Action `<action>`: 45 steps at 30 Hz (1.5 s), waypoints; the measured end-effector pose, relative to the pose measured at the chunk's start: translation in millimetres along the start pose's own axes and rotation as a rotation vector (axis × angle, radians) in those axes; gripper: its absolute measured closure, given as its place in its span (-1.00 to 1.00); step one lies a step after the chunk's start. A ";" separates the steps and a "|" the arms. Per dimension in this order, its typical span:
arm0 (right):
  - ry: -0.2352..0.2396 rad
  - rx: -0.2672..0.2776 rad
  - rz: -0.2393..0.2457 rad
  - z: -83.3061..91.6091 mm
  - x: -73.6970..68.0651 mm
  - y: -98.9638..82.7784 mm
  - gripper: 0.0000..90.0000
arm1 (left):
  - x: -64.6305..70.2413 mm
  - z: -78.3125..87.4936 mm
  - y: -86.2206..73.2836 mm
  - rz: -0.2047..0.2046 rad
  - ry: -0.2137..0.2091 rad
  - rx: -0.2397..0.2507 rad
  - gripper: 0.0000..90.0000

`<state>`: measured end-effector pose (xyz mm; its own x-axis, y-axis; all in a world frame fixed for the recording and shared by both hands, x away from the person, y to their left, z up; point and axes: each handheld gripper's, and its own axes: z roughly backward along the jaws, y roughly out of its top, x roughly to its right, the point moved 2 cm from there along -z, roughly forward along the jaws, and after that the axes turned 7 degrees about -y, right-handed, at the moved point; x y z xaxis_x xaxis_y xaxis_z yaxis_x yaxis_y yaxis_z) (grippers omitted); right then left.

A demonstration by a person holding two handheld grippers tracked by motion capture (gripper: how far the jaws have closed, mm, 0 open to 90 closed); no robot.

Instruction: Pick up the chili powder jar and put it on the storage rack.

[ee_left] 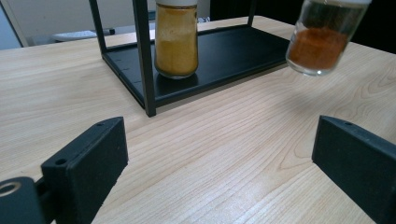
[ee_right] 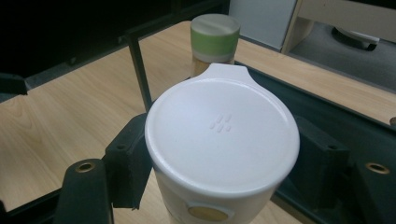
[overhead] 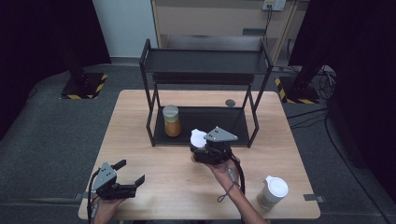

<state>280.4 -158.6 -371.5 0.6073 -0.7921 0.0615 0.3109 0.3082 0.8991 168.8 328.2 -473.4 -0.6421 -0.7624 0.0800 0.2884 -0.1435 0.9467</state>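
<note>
My right gripper (overhead: pixel 200 145) is shut on a clear spice jar (overhead: pixel 198 138) with a white flip lid, held in the air just in front of the black rack (overhead: pixel 205 61). In the left gripper view that jar (ee_left: pixel 322 42) hangs tilted above the wood, with orange-red powder inside. The right gripper view has its white lid (ee_right: pixel 222 135) between the two black pads (ee_right: pixel 128 163). A second jar (overhead: pixel 172 121), with yellow powder and a pale green lid, stands upright on the rack's bottom shelf at the left. My left gripper (overhead: pixel 130 171) rests open at the table's front left corner, nothing between its jaws.
A third white-lidded jar (overhead: pixel 273 191) stands near the table's front right corner. The rack's top shelf is bare, and a small dark disc (overhead: pixel 230 102) lies on the wood behind the rack. Black posts (ee_left: pixel 142 56) frame the bottom shelf (ee_left: pixel 233 51).
</note>
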 end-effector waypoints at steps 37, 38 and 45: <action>-0.138 0.044 -0.029 -63.5 9.7 24.8 -0.30 | -3.7 0.1 -1.3 0.011 -0.007 0.003 -0.93; -0.138 0.044 -0.029 -63.5 9.7 24.8 -0.30 | -3.7 0.2 -1.2 0.011 -0.007 0.003 -0.93; -0.155 0.043 -0.036 -74.2 16.6 22.2 -0.30 | -3.6 -0.4 -1.1 0.008 -0.009 0.002 -0.93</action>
<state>351.6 -125.7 -382.7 0.4750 -0.8752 0.0922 0.2966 0.2578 0.9195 171.1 330.9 -474.8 -0.6459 -0.7580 0.0905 0.2924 -0.1361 0.9466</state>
